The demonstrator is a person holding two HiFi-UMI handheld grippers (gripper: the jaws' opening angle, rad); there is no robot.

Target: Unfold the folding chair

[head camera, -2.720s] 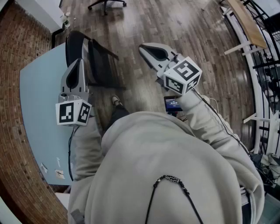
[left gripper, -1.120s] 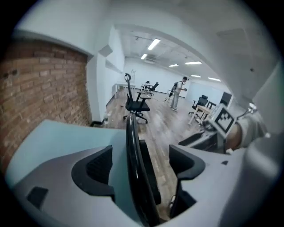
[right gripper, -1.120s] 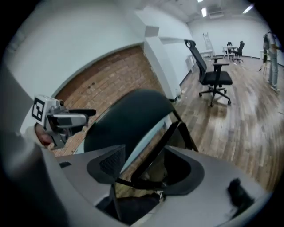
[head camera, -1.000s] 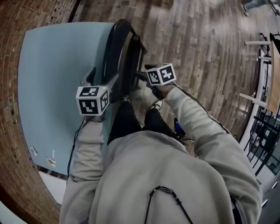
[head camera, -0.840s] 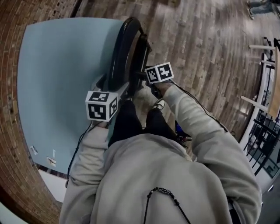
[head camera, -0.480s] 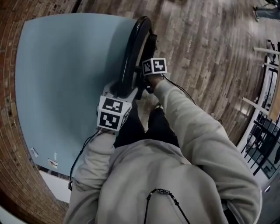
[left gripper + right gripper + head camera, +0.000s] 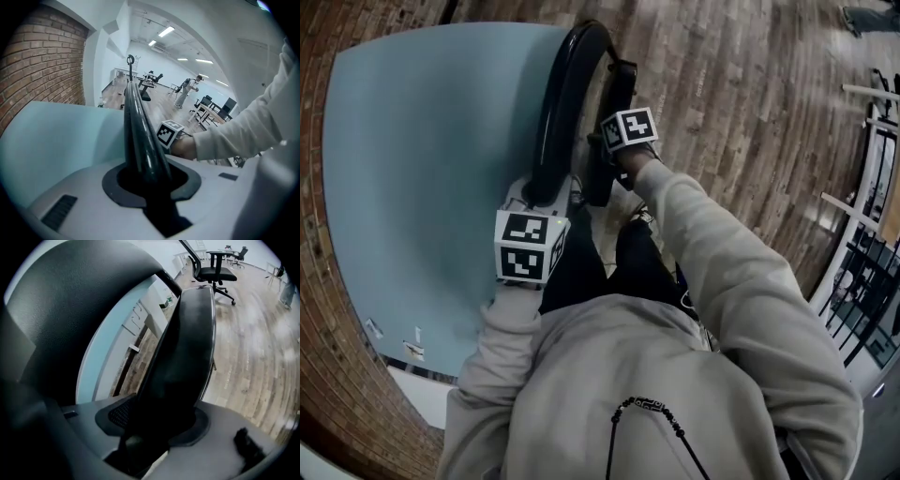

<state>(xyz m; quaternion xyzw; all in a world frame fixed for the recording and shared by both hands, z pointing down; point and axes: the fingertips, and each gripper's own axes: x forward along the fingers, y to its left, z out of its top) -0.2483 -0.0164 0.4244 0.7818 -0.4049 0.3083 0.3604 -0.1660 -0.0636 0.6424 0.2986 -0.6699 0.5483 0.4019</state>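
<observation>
Head view: the folding chair [image 7: 565, 103] stands folded flat and on edge at 12 o'clock from the operator's body, its left side close against a pale blue panel [image 7: 422, 159].

The left gripper [image 7: 540, 192] is at the near end of the chair. In the left gripper view its jaws are closing on the glossy black frame tube [image 7: 139, 133], which fills the gap between them, with the pads against it.

The right gripper [image 7: 605, 155] sits just to the 2 o'clock side of the left one. In the right gripper view its jaws are closing on the edge of the dark seat panel [image 7: 187, 357], which lies between the pads and fills the gap.

Markings: each gripper carries a marker cube [image 7: 528, 247] with black-and-white square patterns that form no letters. Two small labels [image 7: 412, 351] sit on the blue panel at 7 o'clock. They are too small to read.

Surroundings: a brick wall [image 7: 328, 309] runs from 7 to 10 o'clock, a wood-plank floor [image 7: 741, 103] lies from 12 to 3 o'clock and metal railings [image 7: 862, 291] stand at 3 to 4 o'clock. In the right gripper view a black office chair [image 7: 218, 268] stands at 1 o'clock on the floor.
</observation>
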